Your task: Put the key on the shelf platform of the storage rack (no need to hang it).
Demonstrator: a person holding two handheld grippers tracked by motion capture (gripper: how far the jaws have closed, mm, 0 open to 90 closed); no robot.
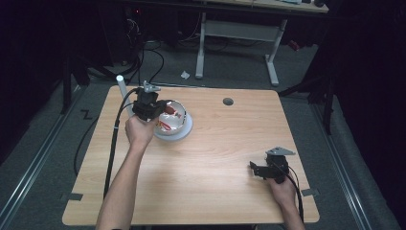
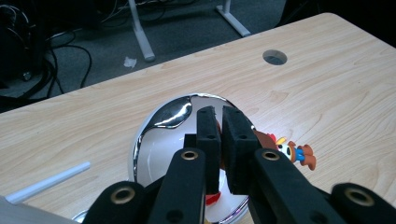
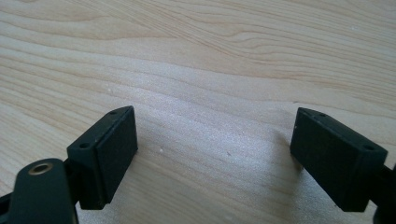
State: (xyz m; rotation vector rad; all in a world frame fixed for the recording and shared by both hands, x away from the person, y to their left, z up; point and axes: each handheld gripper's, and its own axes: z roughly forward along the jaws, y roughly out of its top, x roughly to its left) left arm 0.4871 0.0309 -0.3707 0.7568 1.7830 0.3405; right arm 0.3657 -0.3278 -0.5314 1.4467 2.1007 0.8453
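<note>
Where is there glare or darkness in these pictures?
Left gripper view: bright mirror-like glare on the shiny bowl rim. High view: the room around the lit table is nearly black. Right gripper view: soft sheen on the wood between the open right gripper.

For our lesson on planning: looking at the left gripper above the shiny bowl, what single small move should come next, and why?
Probably lower a little more, then open: the left gripper hangs nearly shut over the steel bowl, seemingly pinching the toy figure that juts beyond its rim.

Wooden table (image 1: pixel 215 158) bears white plate (image 1: pixel 187 130), tube (image 2: pixel 46 182)
</note>
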